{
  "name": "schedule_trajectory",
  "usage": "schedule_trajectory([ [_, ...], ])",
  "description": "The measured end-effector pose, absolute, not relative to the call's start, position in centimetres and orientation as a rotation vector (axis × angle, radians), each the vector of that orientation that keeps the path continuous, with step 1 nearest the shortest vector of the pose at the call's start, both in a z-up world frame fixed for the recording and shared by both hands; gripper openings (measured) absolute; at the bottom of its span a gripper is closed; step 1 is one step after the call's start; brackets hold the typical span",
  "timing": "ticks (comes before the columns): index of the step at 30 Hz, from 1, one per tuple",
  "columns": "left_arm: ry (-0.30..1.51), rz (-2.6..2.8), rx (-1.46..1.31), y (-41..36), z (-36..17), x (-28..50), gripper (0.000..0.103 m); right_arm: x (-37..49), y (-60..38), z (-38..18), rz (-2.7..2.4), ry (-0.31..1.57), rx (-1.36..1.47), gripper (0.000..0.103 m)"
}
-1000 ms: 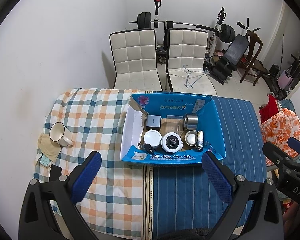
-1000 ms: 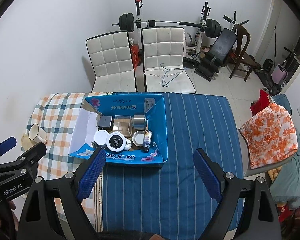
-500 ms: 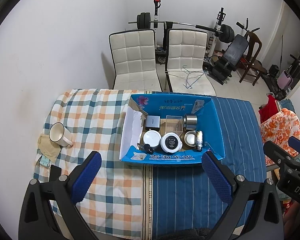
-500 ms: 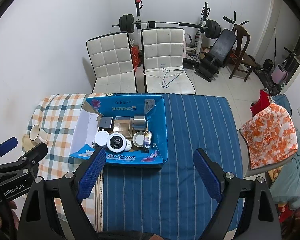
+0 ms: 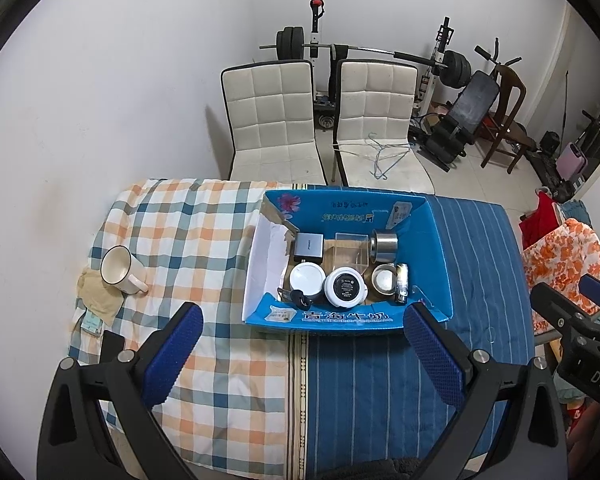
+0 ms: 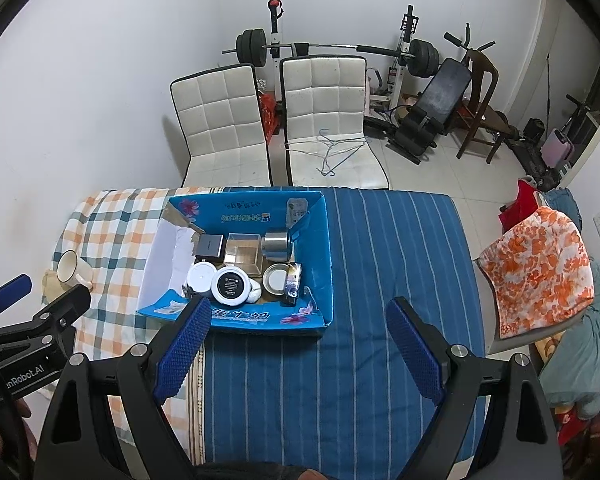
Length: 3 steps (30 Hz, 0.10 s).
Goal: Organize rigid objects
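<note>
Blue box [image 5: 440,240] at 12 o'clock: open top, walls all round, floor crowded with jars and tins. Bare striped cloth [image 6: 400,248] from 1 to 3 o'clock. Checked cloth [image 5: 196,248] at 10 o'clock open; mug [image 5: 120,270] at 9 o'clock.

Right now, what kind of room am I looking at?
Probably a spare room in a home, used partly as a gym: a barbell rack and weight bench stand at the back, behind two white chairs and a cloth-covered table.
</note>
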State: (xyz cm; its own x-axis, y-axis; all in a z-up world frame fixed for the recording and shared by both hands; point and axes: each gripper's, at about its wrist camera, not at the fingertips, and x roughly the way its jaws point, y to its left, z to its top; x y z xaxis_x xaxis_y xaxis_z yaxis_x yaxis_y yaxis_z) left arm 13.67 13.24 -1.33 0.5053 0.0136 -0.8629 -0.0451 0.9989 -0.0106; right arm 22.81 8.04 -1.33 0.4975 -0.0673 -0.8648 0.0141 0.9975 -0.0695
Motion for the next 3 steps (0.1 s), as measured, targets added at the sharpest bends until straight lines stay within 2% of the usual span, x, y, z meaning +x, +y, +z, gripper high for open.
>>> schedule_trajectory([
  [3,1.039,0.037,-0.033,13.35,-1.28,13.68,0.103,22.81,8.03,-1.34,-0.050,1.050,-0.057,0.091],
])
